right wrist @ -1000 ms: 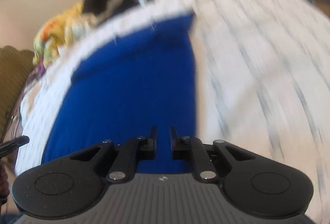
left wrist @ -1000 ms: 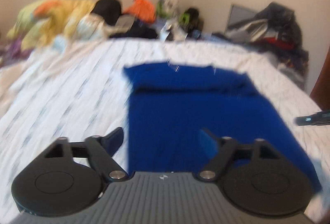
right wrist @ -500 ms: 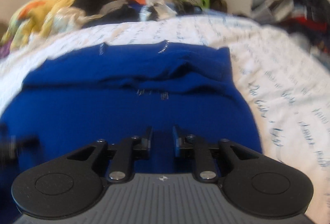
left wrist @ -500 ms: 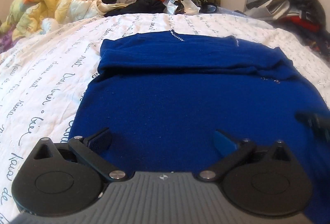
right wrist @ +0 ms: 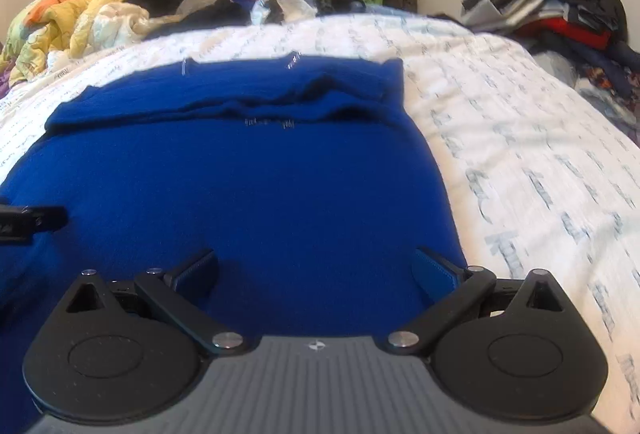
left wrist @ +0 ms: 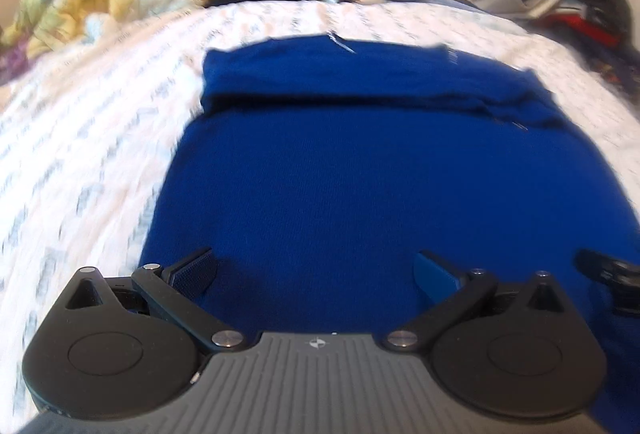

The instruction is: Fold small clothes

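Fingers spread wide on both grippers, nothing between them.
Left gripper (left wrist: 314, 270) and right gripper (right wrist: 316, 268) hover low over the blue sweater (right wrist: 248, 190), lying flat on the white printed bedsheet (right wrist: 540, 162), far end folded over.

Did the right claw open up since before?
Yes. The right gripper was nearly shut; now its fingers stand wide apart over the blue garment.

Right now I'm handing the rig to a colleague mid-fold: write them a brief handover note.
Left gripper: open, empty, over the near edge of the garment.
Right gripper: open, empty, over the same edge, toward its right side.
Garment: blue, flat on the bed, far part already folded over.
Left: grip the near edge with both grippers, then fold it away toward the far end.
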The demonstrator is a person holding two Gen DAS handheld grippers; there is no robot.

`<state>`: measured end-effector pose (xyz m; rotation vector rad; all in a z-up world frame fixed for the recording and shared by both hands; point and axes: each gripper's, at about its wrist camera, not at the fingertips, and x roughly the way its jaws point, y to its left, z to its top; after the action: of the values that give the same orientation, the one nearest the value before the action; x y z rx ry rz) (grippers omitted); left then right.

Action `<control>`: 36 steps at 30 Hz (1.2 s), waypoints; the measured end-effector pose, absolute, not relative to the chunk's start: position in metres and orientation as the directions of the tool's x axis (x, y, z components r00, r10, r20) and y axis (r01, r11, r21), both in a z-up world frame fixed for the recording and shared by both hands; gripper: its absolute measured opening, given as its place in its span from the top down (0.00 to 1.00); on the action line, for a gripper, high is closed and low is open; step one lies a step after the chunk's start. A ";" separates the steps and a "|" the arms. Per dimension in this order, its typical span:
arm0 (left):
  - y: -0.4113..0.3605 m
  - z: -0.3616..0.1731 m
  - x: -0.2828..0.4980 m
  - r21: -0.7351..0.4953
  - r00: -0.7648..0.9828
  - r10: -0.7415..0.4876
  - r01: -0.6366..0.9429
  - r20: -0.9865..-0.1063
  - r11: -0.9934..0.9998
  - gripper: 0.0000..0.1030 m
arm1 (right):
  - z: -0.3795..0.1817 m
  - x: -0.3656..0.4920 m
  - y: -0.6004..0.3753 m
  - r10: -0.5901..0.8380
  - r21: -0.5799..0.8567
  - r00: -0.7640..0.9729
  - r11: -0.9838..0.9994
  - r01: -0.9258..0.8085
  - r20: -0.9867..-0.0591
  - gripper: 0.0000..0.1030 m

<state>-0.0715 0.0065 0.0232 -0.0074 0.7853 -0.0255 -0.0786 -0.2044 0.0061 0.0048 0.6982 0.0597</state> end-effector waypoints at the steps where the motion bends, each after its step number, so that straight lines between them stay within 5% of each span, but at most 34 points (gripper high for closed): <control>1: 0.005 0.020 -0.082 0.008 0.719 -0.020 0.036 -0.695 0.999 0.00 | 0.007 -0.086 -0.204 0.064 0.030 0.759 0.998 -0.059 -0.647 0.00; 3: 0.006 0.013 -0.101 0.024 0.766 -0.018 0.044 -0.643 0.999 0.00 | 0.002 -0.098 -0.203 0.081 0.012 0.785 0.995 -0.094 -0.614 0.00; 36: 0.008 0.015 -0.108 0.017 0.768 -0.011 0.028 -0.640 0.999 0.00 | 0.001 -0.097 -0.206 0.099 0.028 0.785 0.994 -0.103 -0.611 0.00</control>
<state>-0.1082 0.0079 0.0148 0.0263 0.6948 -0.0213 -0.0975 -0.2059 0.0007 -0.0072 0.6584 0.1091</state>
